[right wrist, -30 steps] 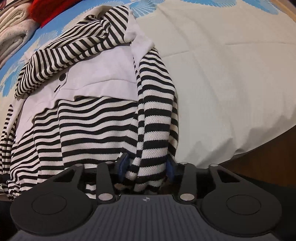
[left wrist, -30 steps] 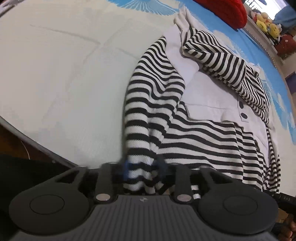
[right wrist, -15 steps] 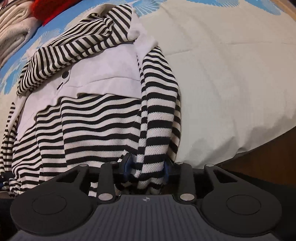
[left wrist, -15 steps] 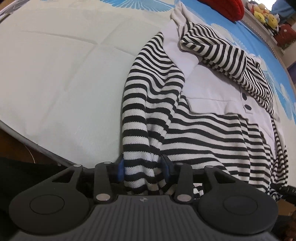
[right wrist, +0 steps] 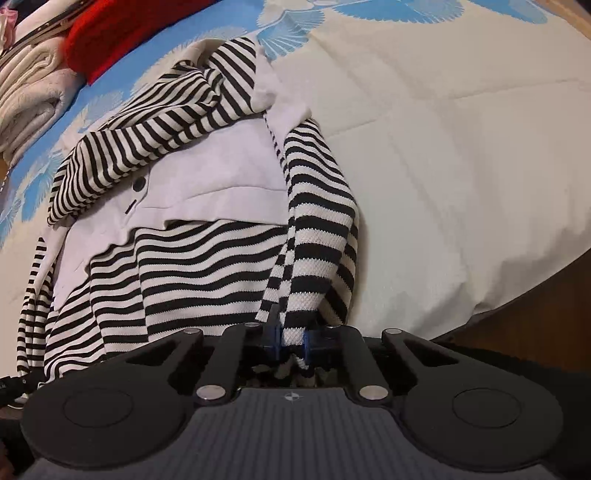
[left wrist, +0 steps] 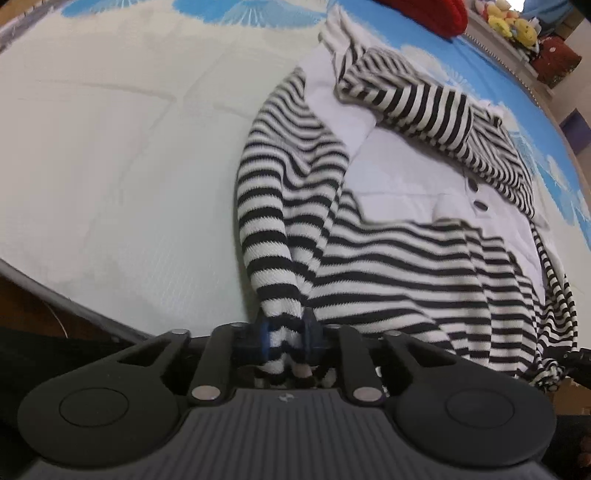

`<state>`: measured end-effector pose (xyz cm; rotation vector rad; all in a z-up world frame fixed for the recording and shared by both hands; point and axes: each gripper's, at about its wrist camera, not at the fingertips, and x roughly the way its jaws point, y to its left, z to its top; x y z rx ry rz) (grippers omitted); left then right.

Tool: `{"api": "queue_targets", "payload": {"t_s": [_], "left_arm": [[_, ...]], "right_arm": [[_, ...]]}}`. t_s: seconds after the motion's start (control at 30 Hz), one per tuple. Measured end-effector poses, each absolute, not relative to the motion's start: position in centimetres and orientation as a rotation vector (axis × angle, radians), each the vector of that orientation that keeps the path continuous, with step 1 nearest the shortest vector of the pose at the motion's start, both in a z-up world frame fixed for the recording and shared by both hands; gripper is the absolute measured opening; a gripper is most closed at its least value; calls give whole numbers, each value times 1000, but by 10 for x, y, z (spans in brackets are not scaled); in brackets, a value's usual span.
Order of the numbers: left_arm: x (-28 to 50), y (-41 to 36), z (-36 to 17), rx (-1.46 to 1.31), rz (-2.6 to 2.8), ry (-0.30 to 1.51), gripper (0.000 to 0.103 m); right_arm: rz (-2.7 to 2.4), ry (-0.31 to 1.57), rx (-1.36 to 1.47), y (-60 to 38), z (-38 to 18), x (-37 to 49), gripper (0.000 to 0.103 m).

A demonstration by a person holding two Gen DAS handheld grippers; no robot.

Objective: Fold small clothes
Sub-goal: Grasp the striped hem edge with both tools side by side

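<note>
The left gripper (left wrist: 286,341) has pinched in tighter than half a second ago. Its blue pads (left wrist: 264,338) now squeeze the bottom edge of the striped top (left wrist: 388,266) into a thin bunch. The right gripper (right wrist: 291,341) has done the same, and its pads (right wrist: 274,341) grip the other bottom corner (right wrist: 295,325) of the top. Before, both were set wider around the cloth. The hem now rises up toward each gripper in a tight fold.

The top lies on the bed (left wrist: 110,166), near the front edge, with its collar end farthest from the grippers. One striped sleeve (left wrist: 436,110) is folded across the white chest part. Two dark buttons (left wrist: 476,195) show there.

The bed cover is white near the front and blue with fan shapes (right wrist: 295,18) farther back. A red cloth (right wrist: 122,33) and folded pale towels (right wrist: 29,88) sit past the top. Soft toys (left wrist: 509,22) sit on a ledge beside the bed.
</note>
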<state>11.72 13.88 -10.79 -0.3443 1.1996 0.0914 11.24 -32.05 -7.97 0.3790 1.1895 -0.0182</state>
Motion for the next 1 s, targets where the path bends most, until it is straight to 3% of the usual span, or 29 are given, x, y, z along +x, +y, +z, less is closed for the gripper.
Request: {"api": "queue_targets", "payload": {"t_s": [0.57, 0.77, 1.0], "left_arm": [[117, 135, -111, -297, 92, 1209, 30], [117, 134, -111, -287, 88, 1208, 30], [116, 132, -111, -265, 84, 1204, 29]], "right_arm": [[1, 1232, 291, -310, -88, 114, 22], [10, 1215, 308, -312, -86, 113, 12], [14, 1199, 316, -313, -83, 110, 11]]}}
